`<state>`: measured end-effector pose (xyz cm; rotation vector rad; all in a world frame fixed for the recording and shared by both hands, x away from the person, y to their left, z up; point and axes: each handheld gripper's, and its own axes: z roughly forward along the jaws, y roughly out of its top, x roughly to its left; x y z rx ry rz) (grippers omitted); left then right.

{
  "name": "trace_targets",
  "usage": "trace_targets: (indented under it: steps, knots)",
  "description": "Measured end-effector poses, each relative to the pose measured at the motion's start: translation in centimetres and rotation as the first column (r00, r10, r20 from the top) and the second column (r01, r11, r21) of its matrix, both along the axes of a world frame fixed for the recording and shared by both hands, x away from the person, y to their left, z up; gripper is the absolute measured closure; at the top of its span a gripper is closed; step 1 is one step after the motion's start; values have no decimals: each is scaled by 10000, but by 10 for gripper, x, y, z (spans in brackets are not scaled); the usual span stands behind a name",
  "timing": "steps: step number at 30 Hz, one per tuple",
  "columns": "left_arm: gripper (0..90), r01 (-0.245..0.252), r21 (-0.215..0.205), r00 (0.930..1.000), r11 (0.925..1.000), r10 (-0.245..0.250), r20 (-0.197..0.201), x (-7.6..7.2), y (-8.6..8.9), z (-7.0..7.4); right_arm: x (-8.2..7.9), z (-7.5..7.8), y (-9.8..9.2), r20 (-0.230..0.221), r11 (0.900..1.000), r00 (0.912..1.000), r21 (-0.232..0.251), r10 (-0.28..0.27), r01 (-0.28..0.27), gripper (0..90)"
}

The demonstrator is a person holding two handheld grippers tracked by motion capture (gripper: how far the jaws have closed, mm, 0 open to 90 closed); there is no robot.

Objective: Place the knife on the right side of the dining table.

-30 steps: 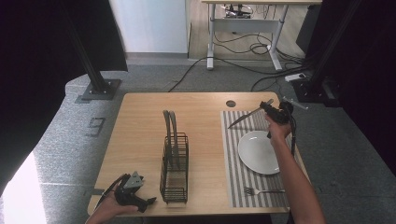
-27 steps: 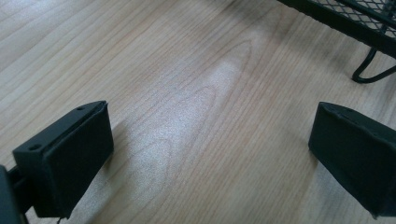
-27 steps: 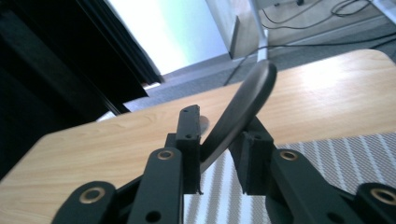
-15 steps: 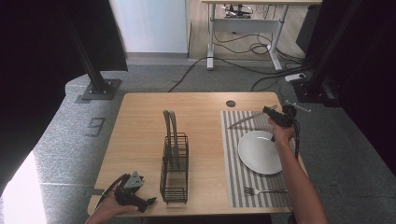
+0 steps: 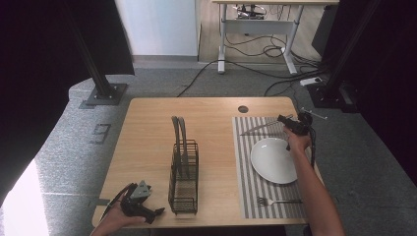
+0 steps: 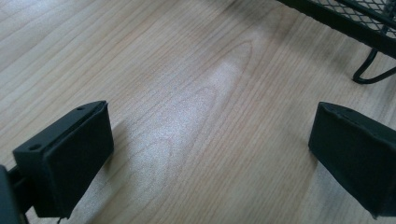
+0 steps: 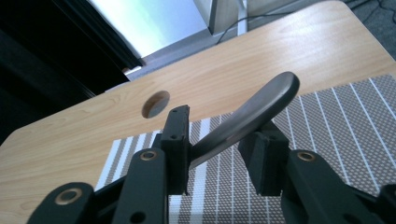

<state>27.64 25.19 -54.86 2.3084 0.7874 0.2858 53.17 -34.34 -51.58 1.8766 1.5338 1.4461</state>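
My right gripper [image 5: 282, 120] hovers low over the far end of the striped placemat [image 5: 246, 162], beyond the white plate [image 5: 273, 160]. A metal knife [image 5: 256, 127] stretches left from it onto the mat. In the right gripper view the knife [image 7: 261, 105] lies between the jaws of that gripper [image 7: 219, 128], leaning on the left pad, with a gap to the right pad. These jaws have just been opening. My left gripper [image 5: 147, 210] rests at the table's near left corner, open [image 6: 210, 154], with bare wood between its pads.
A black wire rack [image 5: 183, 177] with tall handles stands mid-table, its foot [image 6: 373, 70] close to my left gripper. A fork [image 5: 278, 201] lies on the placemat's near end. A round hole [image 5: 243, 109] is in the tabletop behind the mat.
The right hand has sunk a little toward the placemat with the knife, which now lies flatter. The left hand has stayed put.
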Motion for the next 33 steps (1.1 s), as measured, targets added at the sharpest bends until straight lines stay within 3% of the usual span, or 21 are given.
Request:
trace_targets:
  steps: [8,24,33]
  knots:
    - [0,-12,1,10000,10000,12,1,0,0,0,2,-9,-5,-581,9994,9982,294,-173,191,609]
    - [0,-30,1,10000,10000,30,2,0,0,0,4,-20,-9,-1499,9975,9870,304,-581,634,561]
    - [0,-34,-2,10000,10000,34,1,0,0,0,6,-26,-11,-2175,9938,9720,453,-891,1013,541]
